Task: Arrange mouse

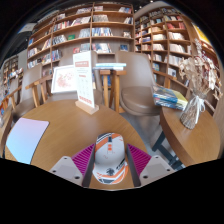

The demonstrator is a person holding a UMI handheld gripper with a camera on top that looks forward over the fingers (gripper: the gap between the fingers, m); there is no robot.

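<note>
white-and-orange mouse sits right between the fingers, low and centred, long axis running straight ahead along the line of the fingers, rounded back up, grey band across the middle, orange trim near the lower end. magenta pads close on either flank, appearing to touch the shell at both sides; judged clamped on the mouse, though the exact contact line is hard to resolve. looks lifted clear of the round wooden bench rather than resting on it, but cannot tell for certain.

beyond the fingers, bare wood stretches forward to an upright display stand holding a book or sign card near the far rim. pale sheet of paper lies on the bench off to the left, well apart from the mouse. second wooden surface to the right carries a vase of dried stems and a small stack of books. grey chair past the bench, with bookshelves filling the whole background.

with only one gripper in play, no choice of hand to weigh. judged next: lowering the mouse onto the open wood just ahead, keeping its long axis pointed forward, short of the display stand and right of the paper. main risk judged as a smooth curved shell slipping or twisting between the pads on release.
</note>
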